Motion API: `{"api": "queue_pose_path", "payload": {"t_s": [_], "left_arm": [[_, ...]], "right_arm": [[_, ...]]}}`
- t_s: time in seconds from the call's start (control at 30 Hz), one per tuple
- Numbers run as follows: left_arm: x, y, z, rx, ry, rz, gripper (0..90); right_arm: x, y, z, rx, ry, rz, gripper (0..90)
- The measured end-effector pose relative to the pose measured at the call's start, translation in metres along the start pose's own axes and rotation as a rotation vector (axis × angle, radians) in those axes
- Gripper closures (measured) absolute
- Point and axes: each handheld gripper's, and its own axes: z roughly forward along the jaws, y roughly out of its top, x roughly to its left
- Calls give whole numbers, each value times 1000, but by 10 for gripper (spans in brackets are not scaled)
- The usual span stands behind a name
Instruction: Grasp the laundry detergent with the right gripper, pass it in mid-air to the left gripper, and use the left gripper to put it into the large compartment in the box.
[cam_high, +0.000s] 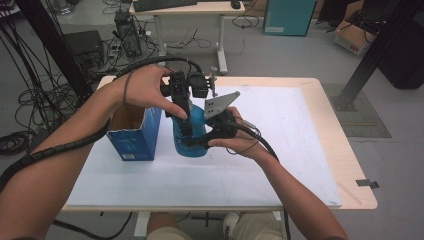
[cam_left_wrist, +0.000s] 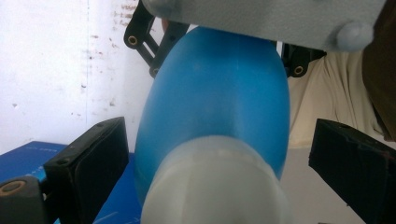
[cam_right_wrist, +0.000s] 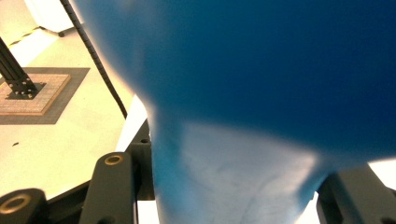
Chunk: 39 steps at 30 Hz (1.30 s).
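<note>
A blue plastic bottle (cam_high: 194, 131) stands in the middle of the white table top (cam_high: 280, 150). My right gripper (cam_high: 201, 143), with its grey plate on top, is shut on the bottle's lower body from the right. In the right gripper view the blue bottle (cam_right_wrist: 280, 70) sits pressed between the black fingers (cam_right_wrist: 112, 186). My left gripper (cam_high: 185, 125) points down over the bottle's top. In the left gripper view the bottle (cam_left_wrist: 219, 102) and its whitish cap (cam_left_wrist: 215, 186) lie between the spread fingers (cam_left_wrist: 93, 158), with gaps on both sides.
An open blue carton (cam_high: 134, 135) stands just left of the bottle, under my left wrist. Thick black cables trail off both grippers. Beyond the table are a desk (cam_high: 190, 10), floor cables and a black frame post (cam_high: 372, 50).
</note>
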Motion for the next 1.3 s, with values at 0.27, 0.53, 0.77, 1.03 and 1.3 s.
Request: {"api": "queue_pose_path", "payload": {"t_s": [0.27, 0.53, 0.77, 1.03, 1.3], "left_arm": [[0, 0, 0, -2, 1, 0, 55], [1, -2, 0, 0, 1, -1, 55], [1, -2, -1, 5, -4, 2, 56], [1, -1, -1, 3, 15, 8, 60], [1, -1, -1, 8, 17, 12, 91]], "right_arm": [[0, 0, 0, 4, 2, 5, 438], [-1, 0, 2, -8, 2, -20, 439], [-1, 1, 2, -7, 3, -20, 438], [0, 1, 1, -6, 2, -12, 438], [-1, 2, 0, -9, 1, -16, 438]]}}
